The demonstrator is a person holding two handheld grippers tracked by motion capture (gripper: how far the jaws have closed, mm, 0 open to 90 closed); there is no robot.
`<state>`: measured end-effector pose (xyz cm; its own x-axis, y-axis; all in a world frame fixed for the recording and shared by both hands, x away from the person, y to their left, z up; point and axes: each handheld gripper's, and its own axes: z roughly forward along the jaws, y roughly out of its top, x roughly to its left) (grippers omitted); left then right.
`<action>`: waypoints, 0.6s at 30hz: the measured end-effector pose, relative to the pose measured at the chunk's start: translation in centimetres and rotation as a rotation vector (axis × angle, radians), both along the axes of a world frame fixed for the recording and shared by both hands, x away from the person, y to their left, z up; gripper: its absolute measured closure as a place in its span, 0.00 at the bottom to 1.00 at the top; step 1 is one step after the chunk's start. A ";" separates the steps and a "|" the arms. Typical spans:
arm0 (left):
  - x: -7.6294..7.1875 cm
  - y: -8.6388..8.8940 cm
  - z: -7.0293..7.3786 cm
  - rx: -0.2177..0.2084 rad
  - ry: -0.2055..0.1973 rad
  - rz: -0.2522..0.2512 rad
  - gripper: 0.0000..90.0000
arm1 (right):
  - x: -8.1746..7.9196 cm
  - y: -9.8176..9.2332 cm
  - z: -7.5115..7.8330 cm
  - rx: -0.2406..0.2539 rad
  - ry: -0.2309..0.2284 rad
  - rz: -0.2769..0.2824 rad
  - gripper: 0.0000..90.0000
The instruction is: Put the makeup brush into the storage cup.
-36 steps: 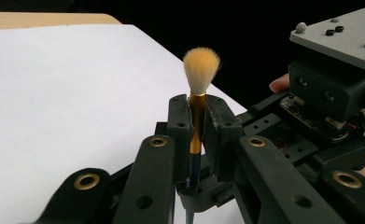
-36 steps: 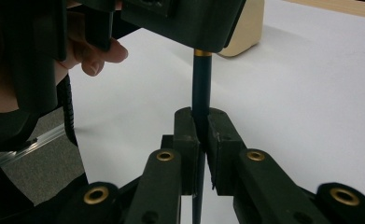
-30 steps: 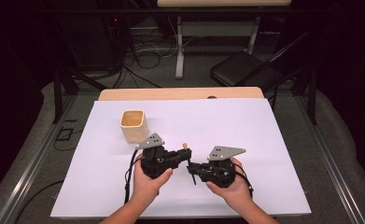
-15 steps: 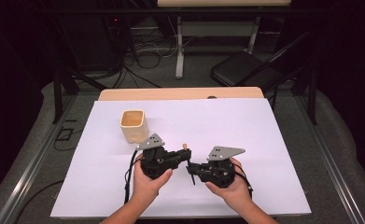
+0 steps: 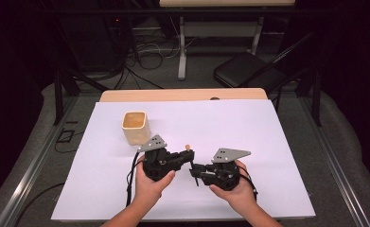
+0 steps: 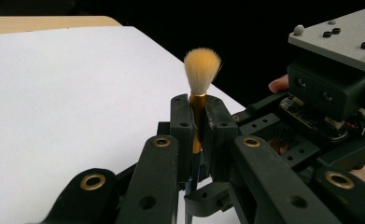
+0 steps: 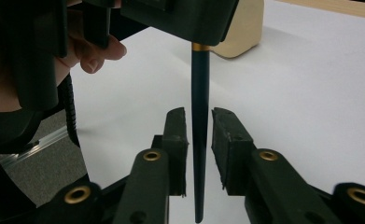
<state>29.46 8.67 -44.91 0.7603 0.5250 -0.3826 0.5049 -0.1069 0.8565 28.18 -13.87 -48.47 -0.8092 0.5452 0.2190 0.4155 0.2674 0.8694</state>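
Clamping the slim black gold-ferruled brush [image 6: 197, 116] near the beige cup [image 5: 135, 126], the left gripper [image 6: 197, 122] alone holds it, since the right gripper's [image 7: 200, 140] jaws, just opening, stand clear of the handle, so it could swing or slip.

One brush [image 6: 201, 70]; one cup [image 5: 135, 126]; two grippers [image 5: 188, 160] [image 5: 195, 171]; one chair [image 5: 249, 73].

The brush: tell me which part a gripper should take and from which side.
Best taken at the gold band of the brush, just under the bristles, pads coming in from either side across the stem, as the left gripper holds it. The dark handle tapers to a point between the right gripper's parted pads, so it could slip.
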 end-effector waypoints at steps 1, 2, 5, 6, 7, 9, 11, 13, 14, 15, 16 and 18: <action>0.0 0.0 0.0 0.000 0.000 0.001 0.93 | 0.0 -0.1 0.0 0.001 0.003 -0.004 0.81; 0.0 0.0 0.1 -0.001 0.000 0.004 0.93 | 0.0 -0.1 0.0 0.005 0.002 -0.006 0.80; 0.1 0.2 0.1 -0.002 -0.004 0.010 0.93 | 0.0 -0.3 -0.1 0.013 0.002 -0.010 0.76; 0.1 0.2 0.1 -0.001 -0.008 0.012 0.93 | 0.0 -0.4 -0.1 0.013 0.001 -0.012 0.74; 0.1 0.2 0.2 0.001 -0.011 0.014 0.93 | 0.0 -0.4 -0.1 0.012 0.000 -0.014 0.73; 0.0 0.3 0.2 0.006 -0.016 0.017 0.93 | 0.0 -0.6 -0.1 0.018 0.003 -0.018 0.71; -0.1 0.3 0.3 0.013 -0.024 0.020 0.93 | -0.1 -0.7 -0.3 0.026 -0.004 -0.025 0.70; -0.1 0.3 0.3 0.018 -0.032 0.021 0.93 | -0.1 -0.9 -0.3 0.018 -0.002 -0.028 0.68; -0.2 0.4 0.4 0.021 -0.038 0.022 0.93 | -0.2 -1.0 -0.4 0.012 -0.004 -0.028 0.68; -0.2 0.4 0.4 0.023 -0.042 0.024 0.93 | -0.2 -1.1 -0.4 0.013 -0.005 -0.033 0.67; -0.2 0.4 0.5 0.022 -0.046 0.026 0.93 | -0.2 -1.2 -0.4 0.005 -0.008 -0.035 0.67; -0.3 0.5 0.6 0.027 -0.054 0.033 0.93 | -0.4 -1.5 -0.4 0.009 -0.013 -0.040 0.65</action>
<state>29.16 9.14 -44.36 0.7618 0.5595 -0.3265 0.4615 -0.1150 0.8796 27.83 -15.35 -48.92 -0.7892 0.5755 0.2142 0.4149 0.2425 0.8770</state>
